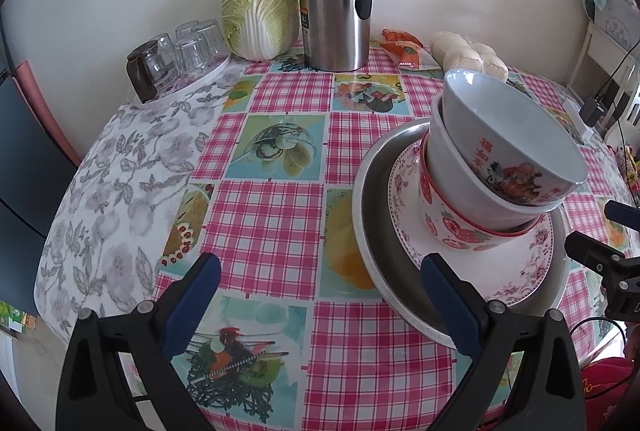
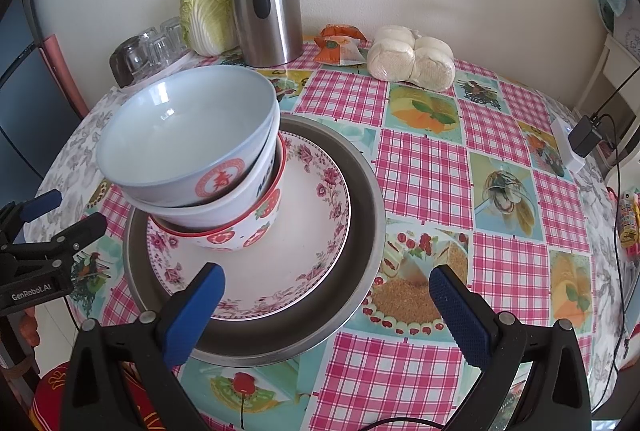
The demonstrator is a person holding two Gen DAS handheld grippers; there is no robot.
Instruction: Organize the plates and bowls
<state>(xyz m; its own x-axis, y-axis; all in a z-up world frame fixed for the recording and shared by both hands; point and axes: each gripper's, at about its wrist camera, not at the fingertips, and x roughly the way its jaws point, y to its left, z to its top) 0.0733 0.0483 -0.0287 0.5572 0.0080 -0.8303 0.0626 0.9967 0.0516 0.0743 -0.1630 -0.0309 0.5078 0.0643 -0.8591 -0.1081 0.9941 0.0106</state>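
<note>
A stack stands on the checked tablecloth: a metal pan [image 1: 376, 223] [image 2: 360, 231] holds a floral plate [image 1: 492, 271] [image 2: 312, 223]. On the plate sits a strawberry-print bowl [image 1: 452, 231] [image 2: 248, 235]. A white bowl [image 1: 460, 183] [image 2: 224, 211] is nested in it, and a pale blue bowl with red print [image 1: 520, 135] [image 2: 188, 127] sits on top. The upper bowls lean. My left gripper [image 1: 320, 263] [image 2: 76, 211] is open, left of the pan, holding nothing. My right gripper [image 2: 326, 273] [image 1: 592, 227] is open over the pan's near rim, also holding nothing.
At the back stand a steel thermos jug [image 1: 336, 3], a cabbage [image 1: 260, 11] and upturned glasses on a round tray [image 1: 180, 51]. A bag of buns [image 2: 412, 59] and an orange packet [image 2: 340, 47] lie behind the stack. A charger and cable [image 2: 584, 139] sit at the table's right edge.
</note>
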